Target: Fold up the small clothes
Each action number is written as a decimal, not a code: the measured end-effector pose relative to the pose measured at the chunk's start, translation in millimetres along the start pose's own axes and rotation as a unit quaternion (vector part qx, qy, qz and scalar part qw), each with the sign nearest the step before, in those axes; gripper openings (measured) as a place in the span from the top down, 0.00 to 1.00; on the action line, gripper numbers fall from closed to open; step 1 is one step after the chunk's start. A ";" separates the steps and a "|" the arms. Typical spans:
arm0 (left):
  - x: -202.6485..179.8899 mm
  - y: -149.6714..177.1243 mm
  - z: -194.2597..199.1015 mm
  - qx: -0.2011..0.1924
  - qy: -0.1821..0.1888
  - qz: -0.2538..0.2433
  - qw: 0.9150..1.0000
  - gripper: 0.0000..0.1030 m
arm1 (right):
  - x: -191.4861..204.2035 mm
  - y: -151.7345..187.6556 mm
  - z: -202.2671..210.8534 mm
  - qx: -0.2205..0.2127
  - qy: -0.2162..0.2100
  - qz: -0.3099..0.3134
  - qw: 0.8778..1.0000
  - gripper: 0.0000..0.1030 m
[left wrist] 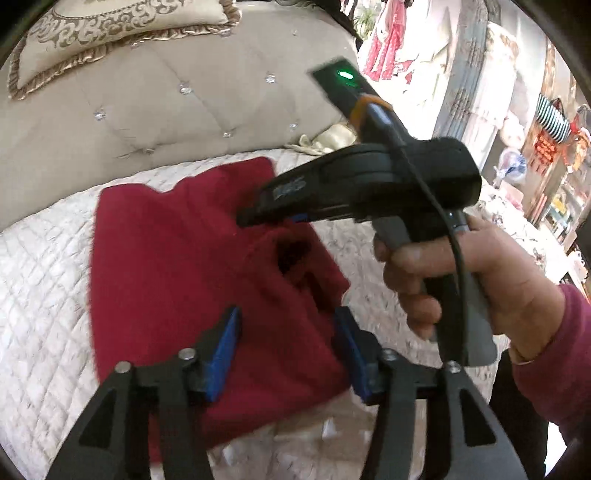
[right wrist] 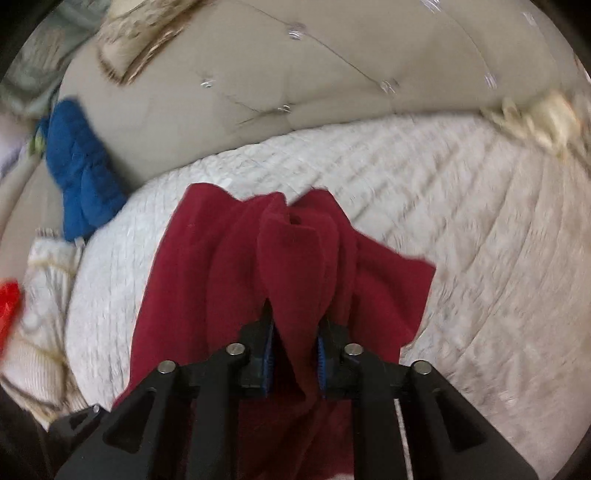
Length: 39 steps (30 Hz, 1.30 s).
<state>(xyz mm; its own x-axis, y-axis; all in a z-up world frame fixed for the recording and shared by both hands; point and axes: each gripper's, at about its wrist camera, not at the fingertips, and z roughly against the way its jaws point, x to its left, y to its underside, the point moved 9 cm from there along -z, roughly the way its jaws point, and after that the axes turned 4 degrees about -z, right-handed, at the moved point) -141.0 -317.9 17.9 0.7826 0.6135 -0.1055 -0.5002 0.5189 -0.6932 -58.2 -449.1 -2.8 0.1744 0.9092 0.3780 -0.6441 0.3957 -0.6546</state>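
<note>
Both tools were over the bed when I looked. On the left tool (left wrist: 286, 350) the blue pads (left wrist: 221, 354) stood well apart with nothing between them, poised just above the near part of the dark red garment (left wrist: 166, 258). The right tool (right wrist: 295, 354) was clamped on a bunched fold of that same garment (right wrist: 295, 266), the cloth rising between its pads and draping forward over them toward twelve o'clock.

From the left wrist view, the right tool (left wrist: 258, 218) reached in from three o'clock, its tip buried in the red cloth near the middle of the garment, with the person's right hand (left wrist: 461, 280) wrapped round the grey handle and a green light glowing on the device on top. The garment lay on the white quilted bedspread (left wrist: 44, 295), partly flat toward nine o'clock and rumpled where it was being held.

Behind it, toward twelve o'clock, ran a beige tufted headboard (left wrist: 184, 110) with an ornate cushion (left wrist: 110, 33) leaning on it. In the right wrist view a blue garment (right wrist: 81, 173) rested against the headboard at about ten o'clock, and a cream knitted piece (right wrist: 40, 332) sat at the bed's edge near eight o'clock.
</note>
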 end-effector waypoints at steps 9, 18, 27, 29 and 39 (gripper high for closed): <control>79.9 17.8 74.9 -0.056 -0.082 0.071 0.992 0.14 | 6.4 29.3 79.1 -0.055 -0.053 -0.050 0.996 0.64; 85.1 24.1 45.4 -0.014 -0.101 0.085 0.991 0.14 | 28.5 59.5 37.9 0.027 -0.034 -0.044 0.998 0.93; 80.7 39.5 26.4 0.002 -0.096 0.096 0.991 0.14 | 10.7 69.7 61.4 -0.020 -0.038 -0.004 0.999 0.88; 81.4 37.0 25.8 0.001 -0.099 0.095 0.991 0.14 | 7.7 56.5 70.0 -0.038 -0.053 -0.032 0.997 0.82; 77.8 38.5 6.2 0.021 -0.092 0.097 0.991 0.14 | 2.8 11.4 19.8 -0.033 0.024 -0.005 0.999 1.00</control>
<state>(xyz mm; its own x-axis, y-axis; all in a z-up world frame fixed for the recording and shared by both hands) -101.6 -246.5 -12.6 0.5922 0.7996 -0.0997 -0.6521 0.4029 -0.6422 -79.8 -444.6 3.8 0.2176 0.9094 0.3545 -0.5922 0.4117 -0.6927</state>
